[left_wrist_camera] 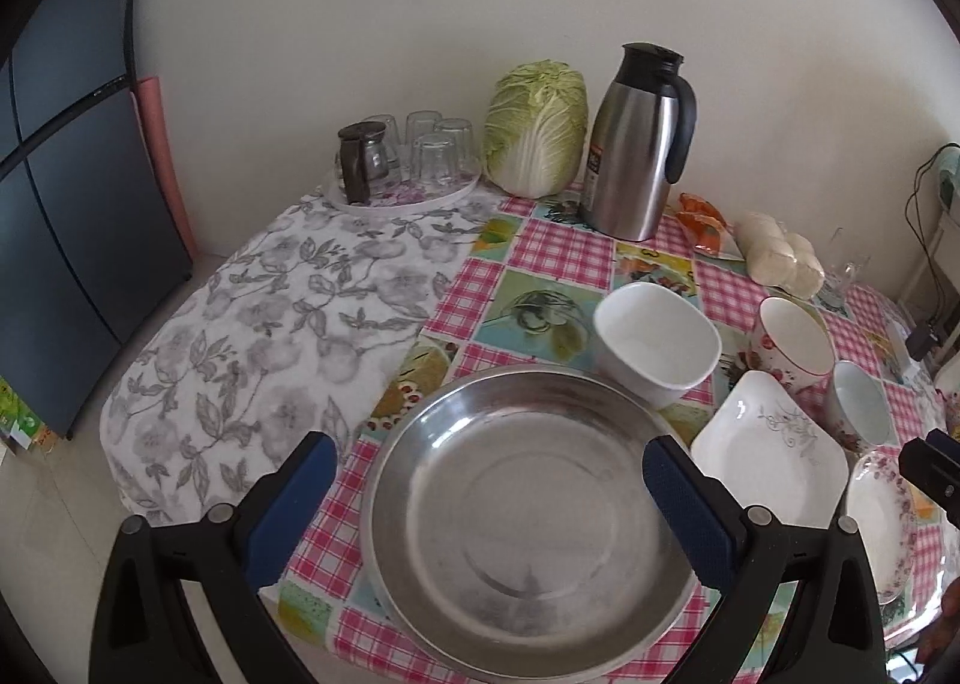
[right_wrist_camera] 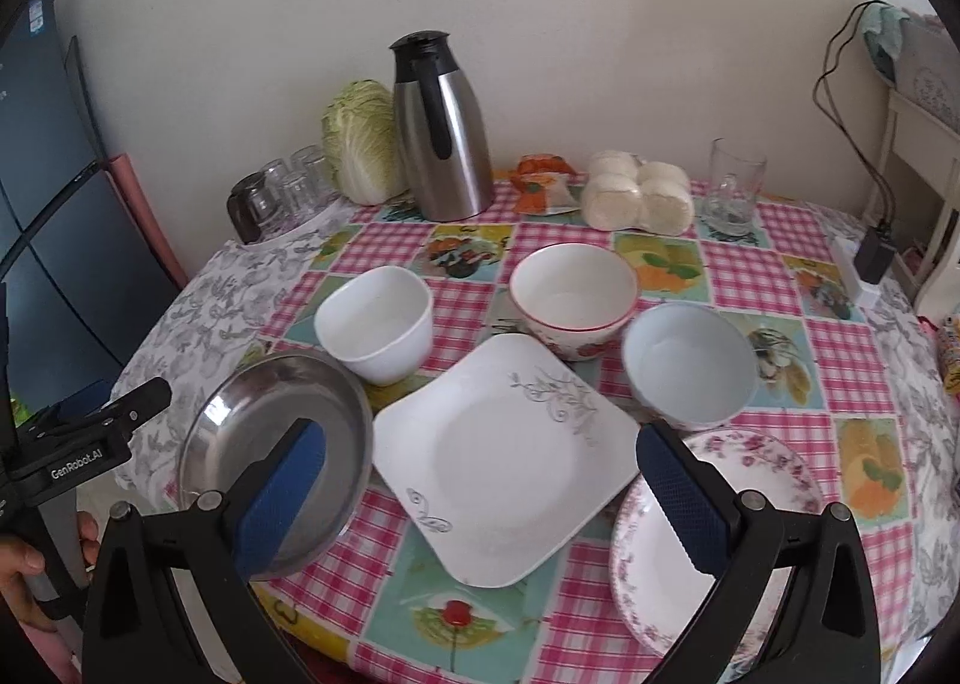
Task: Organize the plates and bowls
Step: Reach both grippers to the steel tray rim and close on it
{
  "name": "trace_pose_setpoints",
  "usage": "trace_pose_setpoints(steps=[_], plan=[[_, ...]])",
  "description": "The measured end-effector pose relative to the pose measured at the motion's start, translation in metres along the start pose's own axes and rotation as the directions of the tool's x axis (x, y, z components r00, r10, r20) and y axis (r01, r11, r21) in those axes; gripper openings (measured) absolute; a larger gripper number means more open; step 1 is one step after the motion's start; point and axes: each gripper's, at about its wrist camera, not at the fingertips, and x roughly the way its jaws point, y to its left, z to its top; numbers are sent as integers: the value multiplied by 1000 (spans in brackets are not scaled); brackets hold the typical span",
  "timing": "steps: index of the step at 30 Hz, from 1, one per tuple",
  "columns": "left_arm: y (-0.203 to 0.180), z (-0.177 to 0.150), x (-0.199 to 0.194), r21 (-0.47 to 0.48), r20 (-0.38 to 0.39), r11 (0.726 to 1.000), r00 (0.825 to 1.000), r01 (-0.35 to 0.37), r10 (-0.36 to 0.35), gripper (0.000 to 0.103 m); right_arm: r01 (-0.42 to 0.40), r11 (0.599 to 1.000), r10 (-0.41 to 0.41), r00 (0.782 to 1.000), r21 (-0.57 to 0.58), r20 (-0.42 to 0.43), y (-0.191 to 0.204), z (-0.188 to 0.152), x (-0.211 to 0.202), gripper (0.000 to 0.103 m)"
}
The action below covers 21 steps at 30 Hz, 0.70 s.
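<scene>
A steel plate [left_wrist_camera: 528, 522] [right_wrist_camera: 264, 432] lies at the table's near left edge. My left gripper [left_wrist_camera: 489, 510] hangs open above it, empty. A square white plate [right_wrist_camera: 504, 456] [left_wrist_camera: 774, 456] lies in the middle. My right gripper [right_wrist_camera: 480, 486] is open and empty above its near edge. A round floral plate [right_wrist_camera: 774, 480] [left_wrist_camera: 882, 522] lies to the right. Behind stand a white squarish bowl [right_wrist_camera: 378, 318] [left_wrist_camera: 660, 342], a red-rimmed floral bowl [right_wrist_camera: 573, 294] [left_wrist_camera: 795, 342] and a pale blue bowl [right_wrist_camera: 690, 363] [left_wrist_camera: 858, 402].
At the back stand a steel thermos jug [right_wrist_camera: 441, 132], a cabbage [right_wrist_camera: 363, 141], a tray of upturned glasses [left_wrist_camera: 408, 162], a snack packet [right_wrist_camera: 540, 186], bagged buns [right_wrist_camera: 636, 192] and a glass mug [right_wrist_camera: 732, 186]. A dark fridge [left_wrist_camera: 72, 216] stands left. A grey floral cloth [left_wrist_camera: 276, 324] covers the table's left part.
</scene>
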Motion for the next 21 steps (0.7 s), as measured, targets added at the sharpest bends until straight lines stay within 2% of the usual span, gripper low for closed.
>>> trace_pose_setpoints(steps=[2,7,12,16,21], plan=[[12,-3,7,-14,-21,1000,1000,-3,2,103,-42,999,42,999,1,-25,9,-1,12,103],[31,-17,27,-54,-76,998,997,-32,28,103,-68,998,66,992,-11,-108,31,-16,42,103],[37,-33,51,-42,-144,997,988,-58,52,103,-113,990,132,955,86,-264,33,-42,78,103],[48,-41,66,-81,-182,995,983,-52,36,97,-137,977,184,929,162,-322,29,-53,97,101],[61,-44,81,-123,-223,992,975,-31,3,94,-159,968,217,917,194,-333,31,-56,105,85]])
